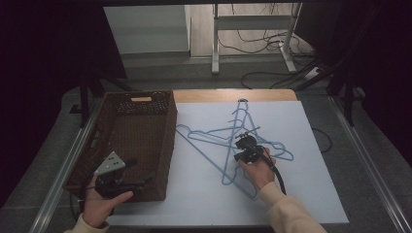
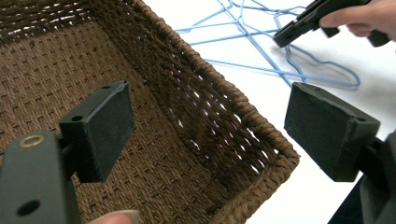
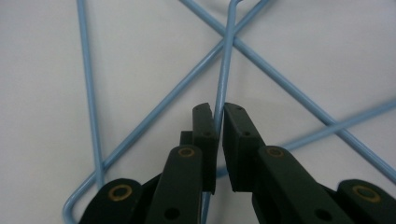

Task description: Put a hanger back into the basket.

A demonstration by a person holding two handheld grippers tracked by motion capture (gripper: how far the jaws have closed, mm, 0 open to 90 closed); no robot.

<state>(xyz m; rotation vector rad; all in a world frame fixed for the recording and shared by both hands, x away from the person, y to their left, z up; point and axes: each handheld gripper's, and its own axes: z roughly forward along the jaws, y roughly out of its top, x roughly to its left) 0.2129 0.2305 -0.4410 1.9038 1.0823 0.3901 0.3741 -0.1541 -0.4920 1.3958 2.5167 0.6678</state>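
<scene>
Where the blue wire hangers point(image 1: 233, 141) lie tangled on the white tabletop point(image 1: 311, 194), the right gripper point(image 1: 245, 145) pinches one wire between nearly closed jaws. Beside them sits one brown wicker basket point(image 1: 165, 141); the left gripper point(image 1: 119, 170) hovers over its near corner, jaws spread wide. I cannot count the hangers. Cables trail across the dim floor point(image 1: 252, 73) beyond.

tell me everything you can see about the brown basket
The wicker basket is dark brown, rectangular and open-topped, woven with a braided rim and small gaps in its walls; a slot handle is cut in its far end. It sits upright on the left of the table, its right edge on the white sheet, beside the blue wire hangers. It looks empty. The left hand-held gripper hovers open over its near right corner.
</scene>
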